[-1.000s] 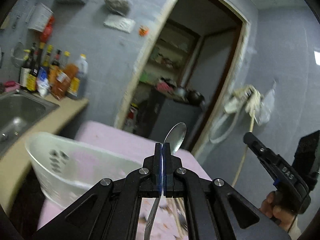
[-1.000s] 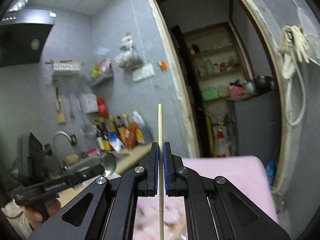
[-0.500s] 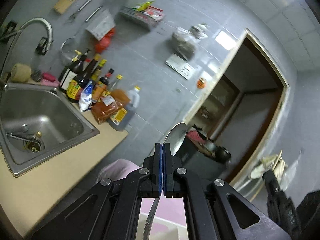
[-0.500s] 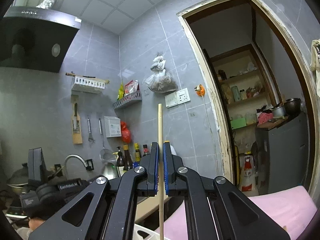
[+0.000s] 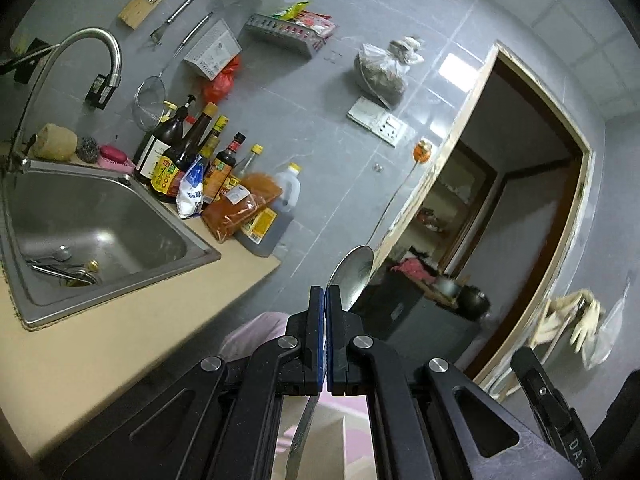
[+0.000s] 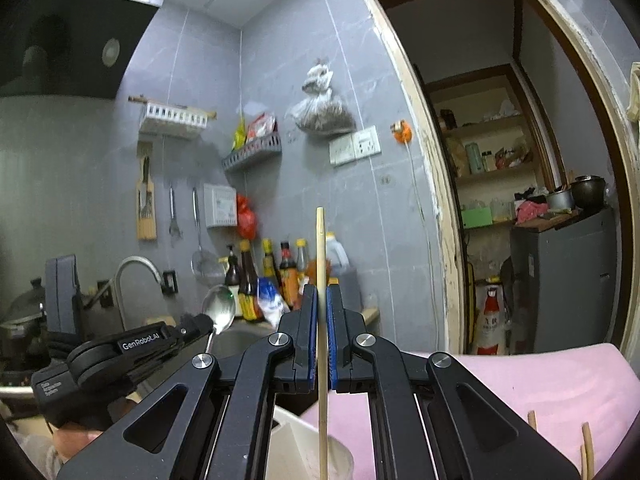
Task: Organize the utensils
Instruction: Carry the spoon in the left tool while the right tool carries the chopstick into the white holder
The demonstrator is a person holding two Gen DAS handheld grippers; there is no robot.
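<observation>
Spoon (image 5: pixel 352 276) clamped upright in left gripper (image 5: pixel 325 300); chopstick (image 6: pixel 321 320) pinched upright in right gripper (image 6: pixel 321 300). Sink (image 5: pixel 120 280) holds several metal utensils (image 5: pixel 56 264) near drain.

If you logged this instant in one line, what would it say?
left gripper: shut on spoon, raised | right gripper: shut on chopstick, upright | sink: holds utensils
</observation>
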